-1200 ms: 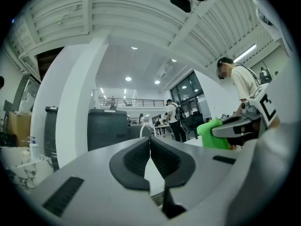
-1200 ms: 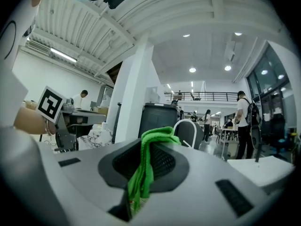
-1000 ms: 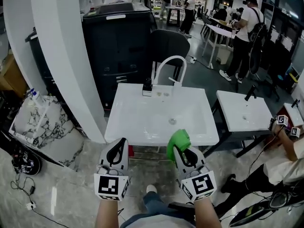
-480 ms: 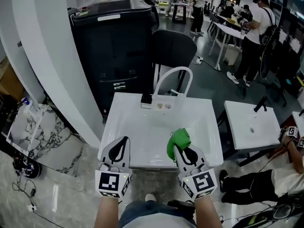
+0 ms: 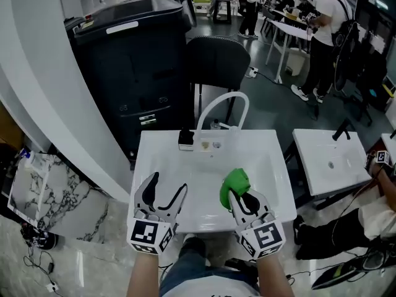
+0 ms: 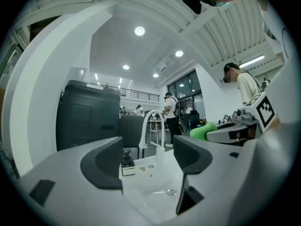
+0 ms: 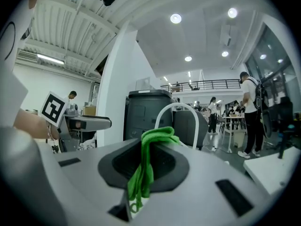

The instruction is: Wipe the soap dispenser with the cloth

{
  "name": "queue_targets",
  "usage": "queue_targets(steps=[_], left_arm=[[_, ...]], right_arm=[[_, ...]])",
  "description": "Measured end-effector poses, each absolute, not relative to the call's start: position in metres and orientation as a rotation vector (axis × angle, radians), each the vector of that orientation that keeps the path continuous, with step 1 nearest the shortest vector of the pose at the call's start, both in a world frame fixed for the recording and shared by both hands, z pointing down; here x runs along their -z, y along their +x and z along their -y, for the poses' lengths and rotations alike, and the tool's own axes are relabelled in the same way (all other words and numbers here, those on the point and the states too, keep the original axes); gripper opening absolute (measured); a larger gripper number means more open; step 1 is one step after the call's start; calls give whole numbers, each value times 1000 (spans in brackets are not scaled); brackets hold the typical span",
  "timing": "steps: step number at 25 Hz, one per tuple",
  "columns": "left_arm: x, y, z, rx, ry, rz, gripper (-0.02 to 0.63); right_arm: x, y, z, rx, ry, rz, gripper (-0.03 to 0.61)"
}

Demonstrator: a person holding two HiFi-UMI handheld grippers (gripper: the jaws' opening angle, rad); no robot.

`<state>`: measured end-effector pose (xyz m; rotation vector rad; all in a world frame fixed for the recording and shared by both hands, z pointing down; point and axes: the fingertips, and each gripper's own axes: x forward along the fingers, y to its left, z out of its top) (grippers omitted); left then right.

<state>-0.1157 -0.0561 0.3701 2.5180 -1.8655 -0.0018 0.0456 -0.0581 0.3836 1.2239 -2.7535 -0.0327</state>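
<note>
Left tongs (image 5: 168, 184): lower left of centre in the head view. The jaws have just been opening and now stand wide apart, with nothing between them.
Right tongs (image 5: 238, 197): lower right of centre, clamped on the green cloth (image 5: 235, 181).
Soap dispenser (image 5: 185, 138): a small dark bottle on the back rim of the sink (image 5: 272, 166), just left of the faucet (image 5: 219, 104). It is well apart from both tongs, and its top is too small to read.
Change: the sink looms nearer than a second ago, and both tongs now hang over its front edge.
Meaning: this is the approach, and wiping has not begun. The opened left tongs probably mean to steady the bottle (a guess).
</note>
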Motion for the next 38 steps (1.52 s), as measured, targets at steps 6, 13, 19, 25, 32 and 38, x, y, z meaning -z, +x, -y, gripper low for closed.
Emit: queue_targets(steps=[6, 13, 19, 25, 32, 38], left_arm=[[-390, -128, 119, 18, 2508, 1795, 383], [-405, -132, 172, 77, 2652, 1736, 382], [-456, -148, 225, -7, 2591, 1649, 380], [-493, -148, 268, -53, 2607, 1545, 380], [-513, -138, 312, -62, 2650, 1496, 360], [-517, -141, 330, -34, 2634, 1553, 149]], right_arm=[[-388, 37, 106, -3, 1278, 2729, 48], [-404, 29, 143, -47, 1312, 2670, 48], [-431, 21, 165, -126, 1336, 2605, 48], [-455, 14, 178, -175, 1335, 2531, 48], [-476, 18, 182, -227, 1343, 2465, 48], [-490, 29, 183, -260, 1355, 2408, 48]])
